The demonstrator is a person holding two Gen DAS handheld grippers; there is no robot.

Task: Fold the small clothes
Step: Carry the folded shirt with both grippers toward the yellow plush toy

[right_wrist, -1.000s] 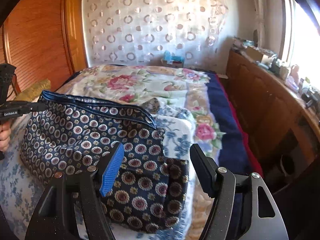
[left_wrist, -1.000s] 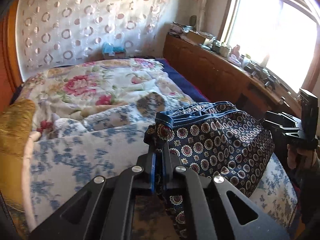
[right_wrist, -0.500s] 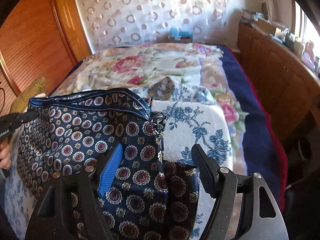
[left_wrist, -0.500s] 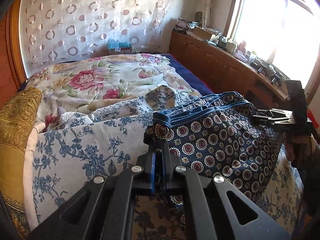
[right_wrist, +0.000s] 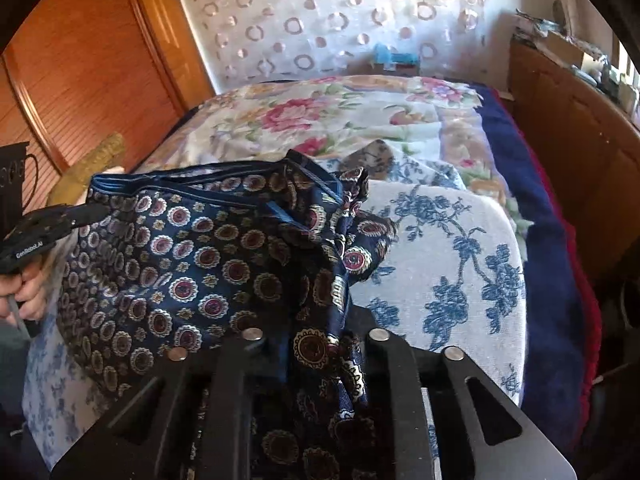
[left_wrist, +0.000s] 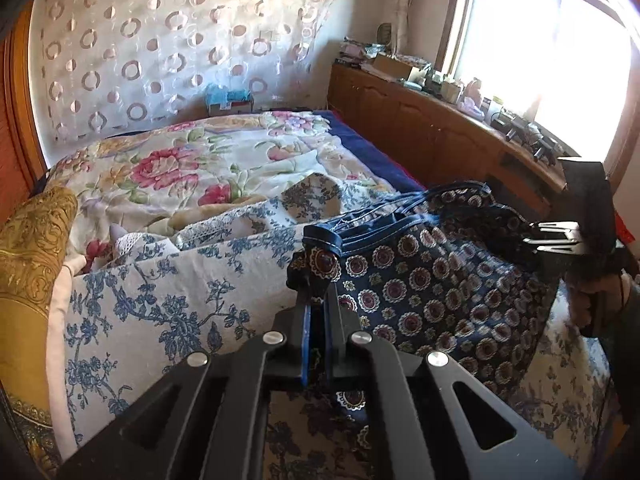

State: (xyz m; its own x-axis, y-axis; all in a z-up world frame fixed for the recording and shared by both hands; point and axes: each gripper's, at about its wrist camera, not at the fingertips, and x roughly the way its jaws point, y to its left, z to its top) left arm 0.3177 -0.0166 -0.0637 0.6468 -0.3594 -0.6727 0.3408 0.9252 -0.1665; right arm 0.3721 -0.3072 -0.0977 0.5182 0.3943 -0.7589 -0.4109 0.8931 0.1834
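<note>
Dark navy shorts point(left_wrist: 432, 280) with round medallions and a blue waistband hang stretched between my two grippers over the bed. My left gripper point(left_wrist: 316, 294) is shut on the waistband's left corner. It also shows at the left edge of the right wrist view, left gripper point(right_wrist: 80, 214). My right gripper point(right_wrist: 316, 332) is closing, with the right side of the shorts point(right_wrist: 180, 264) bunched between its jaws and covering the fingertips. In the left wrist view the right gripper point(left_wrist: 556, 236) sits at the shorts' far edge, with a hand point(left_wrist: 596, 292) under it.
Under the shorts lies a white cloth with blue flowers point(left_wrist: 160, 300) on a flowered quilt point(left_wrist: 180, 168). A golden pillow point(left_wrist: 28, 260) is at the left. A wooden cabinet point(left_wrist: 420, 120) with clutter runs under the window, and a wooden door point(right_wrist: 80, 80) stands left.
My right gripper came down onto the shorts' right side and its wide jaws drew together on the cloth. The left gripper kept its hold and stayed in place.
</note>
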